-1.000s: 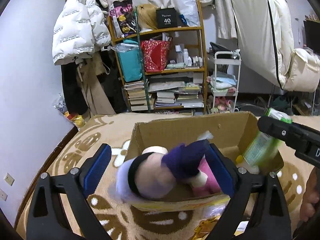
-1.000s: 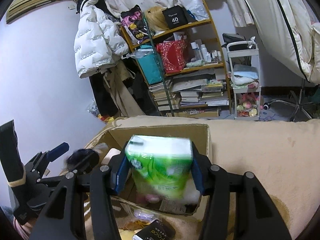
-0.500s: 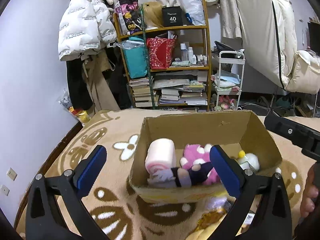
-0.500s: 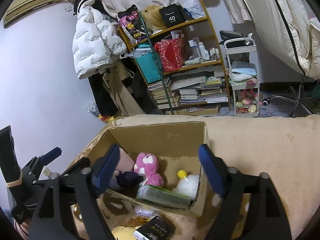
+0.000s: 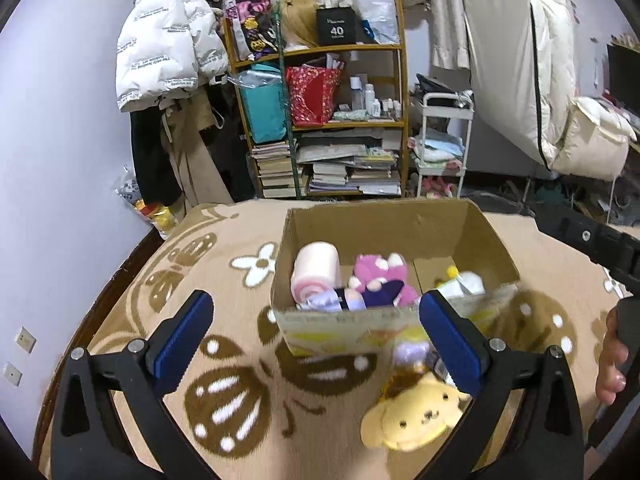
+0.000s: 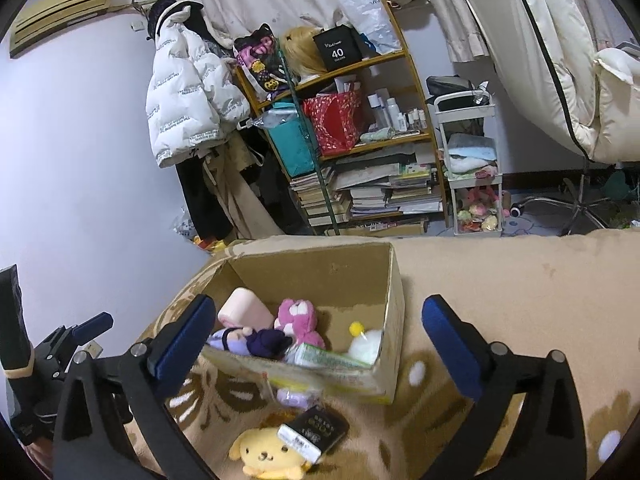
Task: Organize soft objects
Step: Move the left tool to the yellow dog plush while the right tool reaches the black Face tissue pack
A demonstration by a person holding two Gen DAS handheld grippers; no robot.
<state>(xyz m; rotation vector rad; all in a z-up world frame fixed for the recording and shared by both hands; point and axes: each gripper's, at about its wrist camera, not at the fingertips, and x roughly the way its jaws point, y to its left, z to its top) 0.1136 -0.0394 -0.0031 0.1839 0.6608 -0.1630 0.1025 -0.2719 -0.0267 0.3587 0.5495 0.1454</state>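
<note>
In the left wrist view, the left gripper (image 5: 316, 340) is seen spread wide with nothing between its blue pads (image 5: 450, 342), above a tan blanket (image 5: 168, 320) patterned with brown and white flowers. A cardboard box (image 5: 384, 224) is set open on the blanket just beyond the fingertips. Inside it, a pink rolled towel (image 5: 316, 276) is stood at the left, a pink plush bear (image 5: 380, 270) is laid beside it, and a purple-clad doll (image 5: 348, 300) is laid against the near wall. A white plush with a yellow tip (image 5: 462, 280) is found in the right part of the box. Outside the box, just before its near wall, a yellow dog plush (image 5: 412, 420) is laid on the blanket, partly behind the right finger. A person's hand (image 5: 610, 360) is seen at the right edge.

In the right wrist view, the right gripper (image 6: 316, 340) is shown released, its jaws just having been opened, with nothing pressed between them. The cardboard box (image 6: 320, 264) is seen beyond them, and a green tissue pack (image 6: 332, 358) is laid inside along its near wall, next to the doll (image 6: 252, 340), bear (image 6: 298, 320) and towel (image 6: 244, 308). The yellow dog plush (image 6: 264, 456) is laid before the box with a black packet (image 6: 314, 430) resting on it. The left gripper (image 6: 86, 326) is visible at the left edge.
</note>
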